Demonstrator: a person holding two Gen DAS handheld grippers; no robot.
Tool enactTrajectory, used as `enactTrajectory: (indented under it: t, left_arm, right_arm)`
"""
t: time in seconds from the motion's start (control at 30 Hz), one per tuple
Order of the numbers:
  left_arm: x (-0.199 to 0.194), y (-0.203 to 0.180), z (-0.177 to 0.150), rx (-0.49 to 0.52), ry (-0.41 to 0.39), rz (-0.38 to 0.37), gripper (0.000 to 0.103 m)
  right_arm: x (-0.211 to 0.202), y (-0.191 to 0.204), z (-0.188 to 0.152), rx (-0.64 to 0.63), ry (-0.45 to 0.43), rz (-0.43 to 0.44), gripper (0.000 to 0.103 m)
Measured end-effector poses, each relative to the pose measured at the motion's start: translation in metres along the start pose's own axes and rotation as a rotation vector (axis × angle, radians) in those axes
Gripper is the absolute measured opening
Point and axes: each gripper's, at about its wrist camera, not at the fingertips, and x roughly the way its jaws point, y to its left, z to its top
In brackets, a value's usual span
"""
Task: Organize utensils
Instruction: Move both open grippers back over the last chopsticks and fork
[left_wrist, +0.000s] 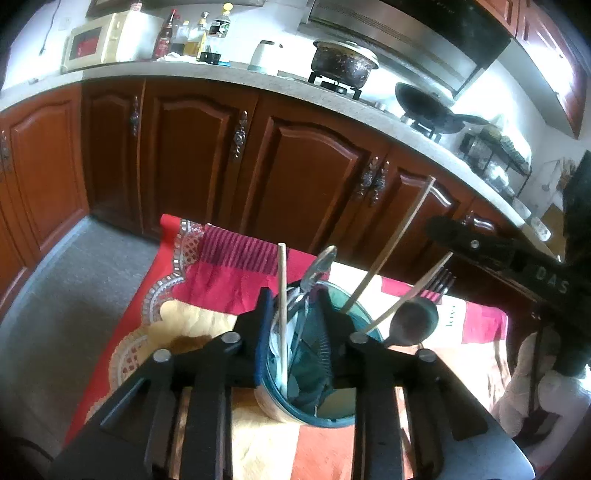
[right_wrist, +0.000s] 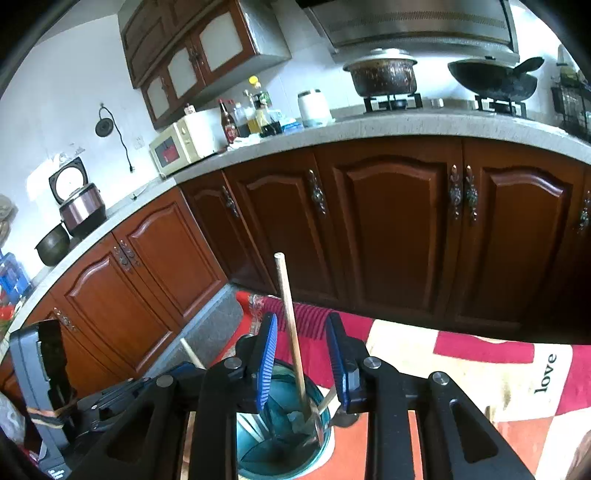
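A teal utensil holder (left_wrist: 314, 402) stands on a red, orange and cream cloth (left_wrist: 221, 295). It holds several utensils: wooden chopsticks (left_wrist: 388, 247), a wooden stick (left_wrist: 282, 314), a metal spoon (left_wrist: 317, 267), a dark ladle (left_wrist: 415, 321) and a fork (left_wrist: 441, 282). My left gripper (left_wrist: 295, 306) straddles the holder's rim with its jaws apart. My right gripper (right_wrist: 301, 332) hangs over the holder (right_wrist: 284, 435), open, with a wooden stick (right_wrist: 290, 325) standing loose between its blue pads (right_wrist: 267, 347). The right gripper's black body shows at the right of the left wrist view (left_wrist: 517, 258).
The cloth-covered table (right_wrist: 480, 369) stands before brown kitchen cabinets (right_wrist: 388, 229). The counter above carries a microwave (right_wrist: 184, 144), bottles (right_wrist: 243, 122), a pot (right_wrist: 384, 74) and a wok (right_wrist: 495, 79). Grey floor (left_wrist: 74, 295) lies to the left.
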Motion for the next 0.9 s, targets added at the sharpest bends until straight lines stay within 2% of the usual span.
enactTrajectory:
  t: [0.2,0.57,0.9]
  left_arm:
    - [-0.015,-0.008,-0.004,0.002,-0.005,-0.013,0.034]
    - [-0.038,-0.042,-0.023,0.084,-0.005,-0.011,0.035]
    - [-0.044,-0.077,-0.05,0.152,0.022,-0.029,0.035]
  right_arm:
    - [-0.026,-0.003,-0.009,-0.004,-0.018,-0.015,0.033]
    - [-0.063,-0.022,-0.041,0.025,0.004,-0.074,0.036]
    - [-0.1,-0.051,-0.079,0.068,0.029,-0.134,0.036]
